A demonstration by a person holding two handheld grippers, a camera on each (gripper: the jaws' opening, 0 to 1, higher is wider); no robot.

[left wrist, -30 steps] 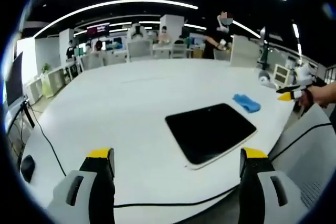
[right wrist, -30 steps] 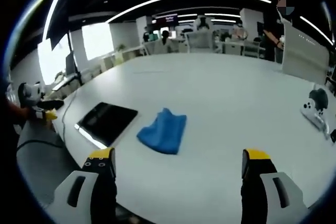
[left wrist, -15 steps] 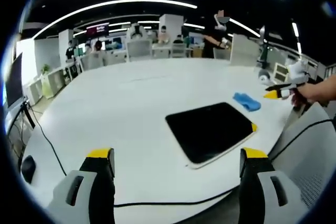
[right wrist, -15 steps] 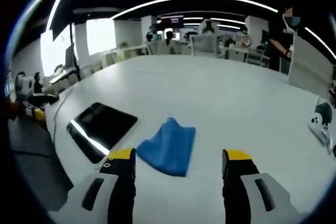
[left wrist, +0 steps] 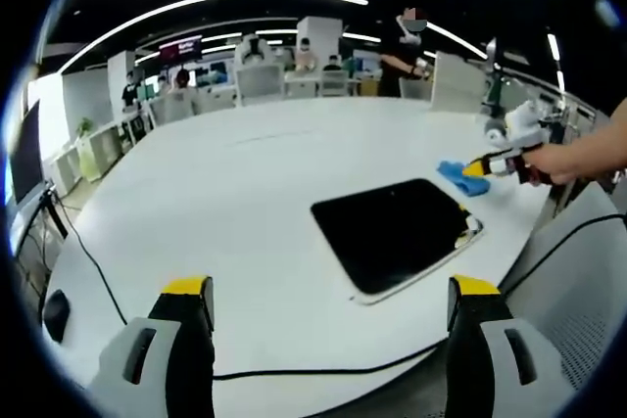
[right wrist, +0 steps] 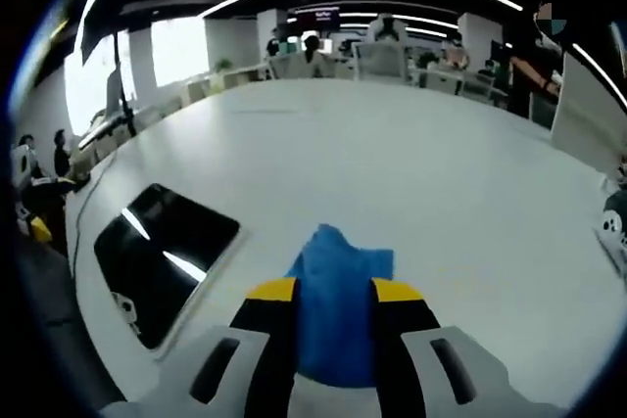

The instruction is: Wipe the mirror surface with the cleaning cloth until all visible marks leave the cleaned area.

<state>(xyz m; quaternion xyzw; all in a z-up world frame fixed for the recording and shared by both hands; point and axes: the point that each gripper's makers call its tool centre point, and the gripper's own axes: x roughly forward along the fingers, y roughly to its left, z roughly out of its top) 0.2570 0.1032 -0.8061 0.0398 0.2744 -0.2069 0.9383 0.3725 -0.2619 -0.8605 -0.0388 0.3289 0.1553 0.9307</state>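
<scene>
Right gripper (right wrist: 333, 291) has its jaws closed on the blue cleaning cloth (right wrist: 338, 291), which lies on the white table (right wrist: 411, 173) just beside the dark mirror (right wrist: 162, 252). Left gripper (left wrist: 328, 291) hangs released, near the mirror's edge.

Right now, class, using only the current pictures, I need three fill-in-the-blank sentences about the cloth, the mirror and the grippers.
1. The right gripper has its jaws closed on the ____ cloth.
2. The mirror lies flat on the ____ table.
3. The left gripper has its jaws ____, holding nothing.

Missing words: blue; white; open
</scene>
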